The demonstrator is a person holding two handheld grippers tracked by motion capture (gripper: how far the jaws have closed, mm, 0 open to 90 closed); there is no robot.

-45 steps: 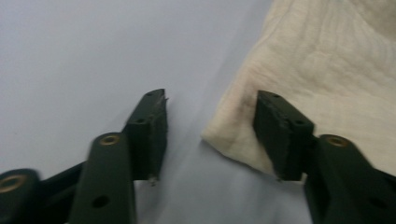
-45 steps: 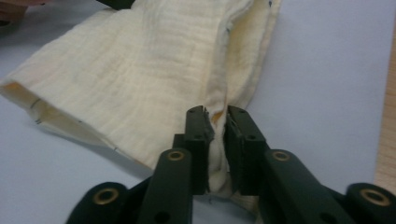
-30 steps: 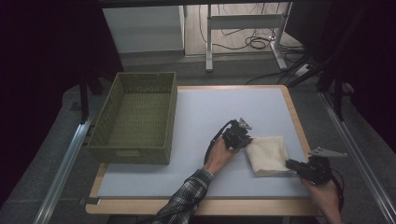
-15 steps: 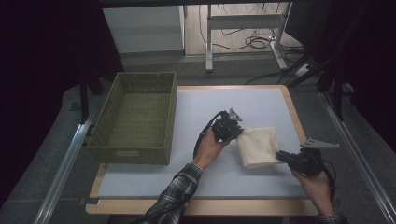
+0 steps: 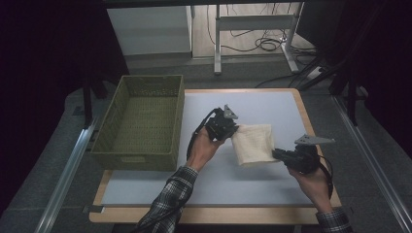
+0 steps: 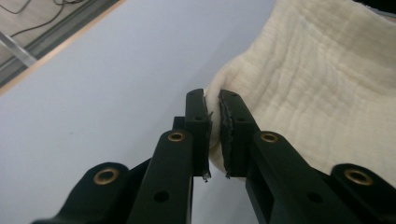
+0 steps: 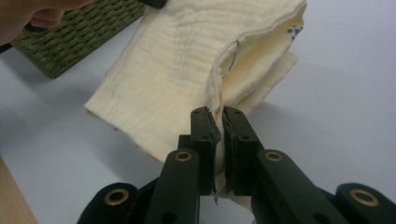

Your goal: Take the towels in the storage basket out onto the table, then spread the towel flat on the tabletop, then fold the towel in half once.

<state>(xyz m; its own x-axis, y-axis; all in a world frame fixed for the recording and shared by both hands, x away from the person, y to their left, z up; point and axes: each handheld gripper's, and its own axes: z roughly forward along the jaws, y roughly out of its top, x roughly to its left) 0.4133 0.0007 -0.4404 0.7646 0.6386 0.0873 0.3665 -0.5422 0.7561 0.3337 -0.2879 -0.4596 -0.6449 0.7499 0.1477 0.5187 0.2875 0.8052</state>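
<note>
A folded cream cloth (image 5: 252, 142) hangs just above the white table mat (image 5: 262, 107), held between both grippers. My left gripper (image 5: 232, 130) is shut on the cloth's left corner; in the left gripper view its jaws pinch the cloth's edge (image 6: 213, 109), and the cloth (image 6: 322, 79) spreads off to the right. My right gripper (image 5: 278, 154) is shut on the cloth's lower right corner. In the right gripper view the jaws clamp a folded edge (image 7: 218, 112) of the cloth (image 7: 187, 60), whose layers sag open at the far end.
A green woven basket (image 5: 138, 124) stands empty on the left of the table; its corner (image 7: 70, 42) shows in the right gripper view. The table's wooden rim (image 5: 311, 126) runs along the right. Metal rails and cables lie beyond the table.
Both grippers have risen and shifted left toward the basket with the cloth held between them. The cloth has come up off the mat.
</note>
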